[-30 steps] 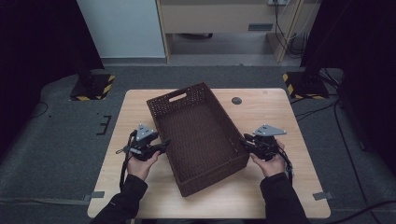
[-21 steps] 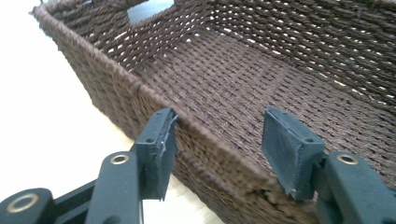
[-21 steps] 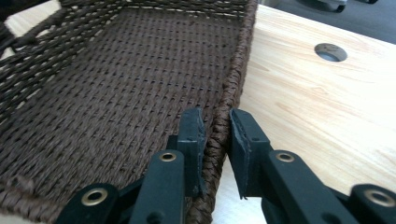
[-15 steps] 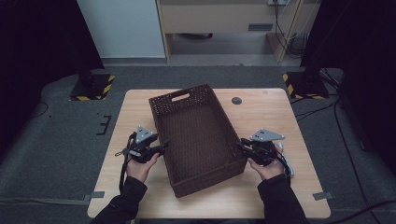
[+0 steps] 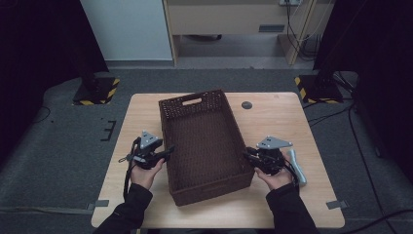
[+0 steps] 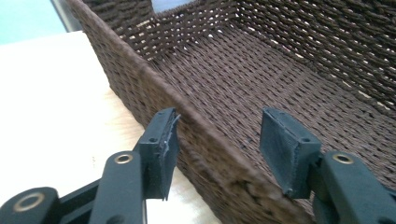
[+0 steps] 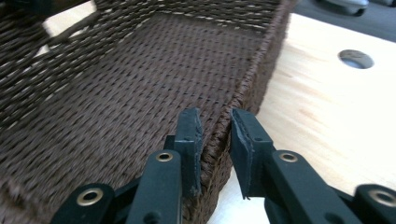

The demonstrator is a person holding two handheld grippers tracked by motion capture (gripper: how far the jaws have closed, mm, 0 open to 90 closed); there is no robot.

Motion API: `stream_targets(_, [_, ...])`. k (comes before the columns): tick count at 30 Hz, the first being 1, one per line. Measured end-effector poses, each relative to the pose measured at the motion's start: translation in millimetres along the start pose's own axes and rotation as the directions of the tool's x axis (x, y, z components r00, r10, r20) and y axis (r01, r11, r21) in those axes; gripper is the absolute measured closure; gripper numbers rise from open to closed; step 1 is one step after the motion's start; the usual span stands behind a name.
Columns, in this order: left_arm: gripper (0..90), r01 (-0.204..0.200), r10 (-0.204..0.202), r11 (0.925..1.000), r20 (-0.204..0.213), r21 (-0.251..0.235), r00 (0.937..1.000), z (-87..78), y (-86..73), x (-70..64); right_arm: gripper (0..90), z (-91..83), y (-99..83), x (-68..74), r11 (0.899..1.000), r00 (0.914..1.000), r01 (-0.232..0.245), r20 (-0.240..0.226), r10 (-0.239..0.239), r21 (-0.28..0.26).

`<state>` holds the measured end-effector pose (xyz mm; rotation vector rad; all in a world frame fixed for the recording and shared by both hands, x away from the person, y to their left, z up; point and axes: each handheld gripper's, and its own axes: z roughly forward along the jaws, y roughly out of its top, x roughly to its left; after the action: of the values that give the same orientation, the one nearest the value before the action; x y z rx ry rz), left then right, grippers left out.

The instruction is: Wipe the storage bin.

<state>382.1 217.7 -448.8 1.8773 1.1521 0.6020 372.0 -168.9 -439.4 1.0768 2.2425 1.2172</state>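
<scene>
Basket slid nearer the person; left gripper jaws wide astride wicker basket wall, right gripper nearly closed on opposite wall, nothing inside.

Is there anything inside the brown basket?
No, the basket is empty; the high view shows just its bare woven bottom.
</scene>
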Motion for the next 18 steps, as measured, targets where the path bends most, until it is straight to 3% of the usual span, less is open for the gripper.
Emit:
stream_targets(3, [45.6, -0.012, 0.012, 0.9998, -0.014, 0.015, 0.9998, 1.4, -0.8, -1.5, 73.4, -3.6, 1.4, 2.9, 1.000, 0.9999, 0.013, -0.010, -0.013, 0.013])
stream_targets(5, [47.0, -0.013, 0.013, 0.9994, -0.011, 0.031, 0.9999, 6.5, -2.2, -0.9, 70.2, -2.7, 4.1, 1.9, 1.000, 0.9997, 0.023, 0.000, -0.023, -0.013])
stream_targets(10, [50.5, -0.009, 0.010, 0.9996, -0.011, 0.026, 0.9999, 9.3, -1.6, 1.6, 61.7, 5.9, 7.6, -1.9, 0.997, 0.9985, 0.037, 0.041, -0.034, -0.065])
stream_targets(13, [52.5, 0.001, -0.002, 0.9999, 0.007, 0.014, 1.0000, 10.9, -1.8, 6.1, 59.9, 12.7, 8.1, -4.4, 0.997, 0.9982, 0.036, 0.050, -0.033, -0.067])
stream_targets(18, [54.4, 0.000, 0.000, 0.9999, 0.018, 0.013, 0.9998, 12.7, -0.9, 10.7, 56.0, 11.2, 9.0, -5.3, 0.995, 0.9975, 0.031, 0.066, -0.024, -0.098])
